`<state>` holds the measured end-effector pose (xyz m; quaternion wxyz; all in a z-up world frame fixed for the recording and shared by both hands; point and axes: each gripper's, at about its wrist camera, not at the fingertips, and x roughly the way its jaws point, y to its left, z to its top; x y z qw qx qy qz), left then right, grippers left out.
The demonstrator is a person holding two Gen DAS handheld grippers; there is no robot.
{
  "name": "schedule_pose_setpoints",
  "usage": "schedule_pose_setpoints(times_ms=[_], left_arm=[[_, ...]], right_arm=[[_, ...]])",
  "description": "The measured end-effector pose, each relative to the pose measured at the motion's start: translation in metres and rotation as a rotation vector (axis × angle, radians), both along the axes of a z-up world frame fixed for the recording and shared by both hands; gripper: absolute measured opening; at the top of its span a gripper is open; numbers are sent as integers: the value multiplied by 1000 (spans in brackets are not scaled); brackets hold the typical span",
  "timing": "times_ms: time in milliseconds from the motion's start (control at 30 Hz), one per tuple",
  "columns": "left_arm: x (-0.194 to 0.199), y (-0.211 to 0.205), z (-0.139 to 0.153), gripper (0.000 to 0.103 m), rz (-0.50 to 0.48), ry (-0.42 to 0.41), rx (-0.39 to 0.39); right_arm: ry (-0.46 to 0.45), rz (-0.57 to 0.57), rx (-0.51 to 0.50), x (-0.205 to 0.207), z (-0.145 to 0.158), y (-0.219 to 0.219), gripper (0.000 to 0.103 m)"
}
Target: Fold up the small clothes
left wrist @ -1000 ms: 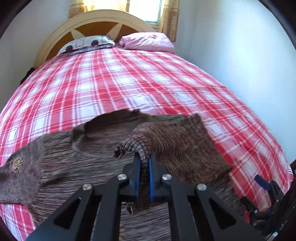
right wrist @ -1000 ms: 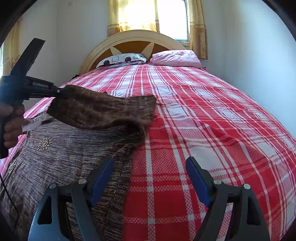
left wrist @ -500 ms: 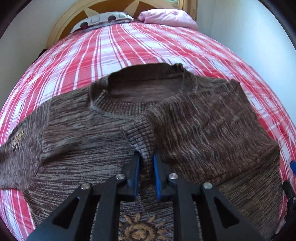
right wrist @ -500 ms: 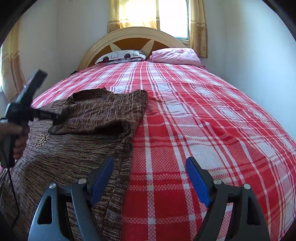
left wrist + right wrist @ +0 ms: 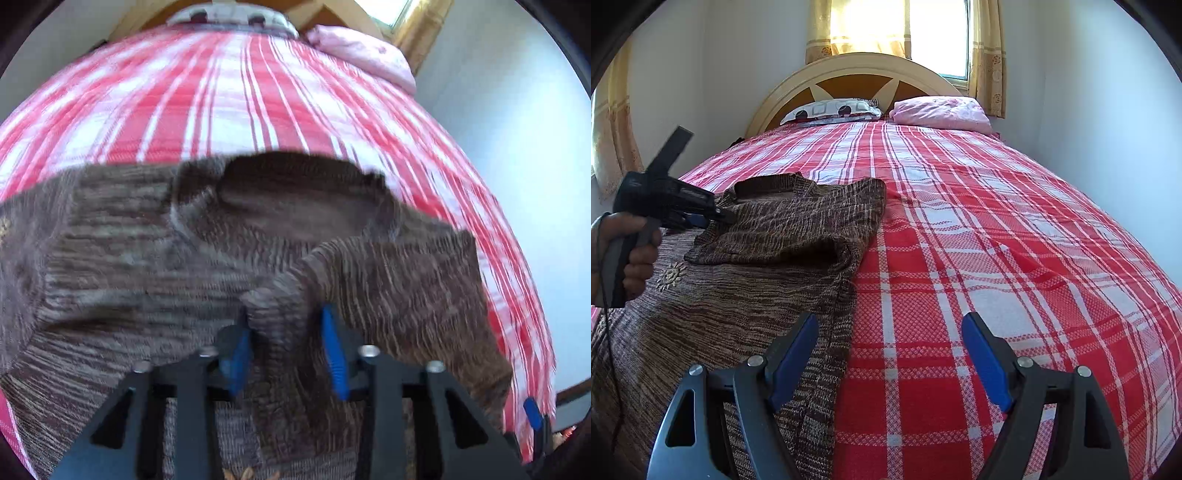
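Red plaid bedspread (image 5: 960, 258) under brown sweater (image 5: 738, 295); left tool (image 5: 288, 332) released, right tool (image 5: 890, 354) spread wide

A big bed (image 5: 960, 229) is covered with a red and white checked sheet. Two pillows (image 5: 938, 112) are laid by the round headboard (image 5: 849, 70). Sunlight is let in through a curtained window (image 5: 905, 26) between white walls (image 5: 1089, 92).

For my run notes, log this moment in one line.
left gripper: open, sleeve released | right gripper: open, idle | sweater: sleeve folded in

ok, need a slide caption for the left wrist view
Left claw open over the folded-in sleeve of a brown knit sweater on a red plaid bedspread.
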<state>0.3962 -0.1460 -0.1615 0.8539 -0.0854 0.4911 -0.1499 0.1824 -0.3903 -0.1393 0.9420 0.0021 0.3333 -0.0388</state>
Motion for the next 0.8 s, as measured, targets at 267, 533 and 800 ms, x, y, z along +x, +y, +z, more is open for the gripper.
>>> schedule_pose_setpoints(times_ms=[267, 533, 800], left_arm=[[-34, -19, 23, 82, 20, -284, 285], [-36, -16, 0, 86, 16, -189, 408], [-56, -8, -11, 90, -32, -126, 427]], right_arm=[[19, 0, -12, 3, -2, 2, 80], [24, 2, -13, 5, -3, 3, 80], [-11, 15, 25, -1, 2, -3, 80]])
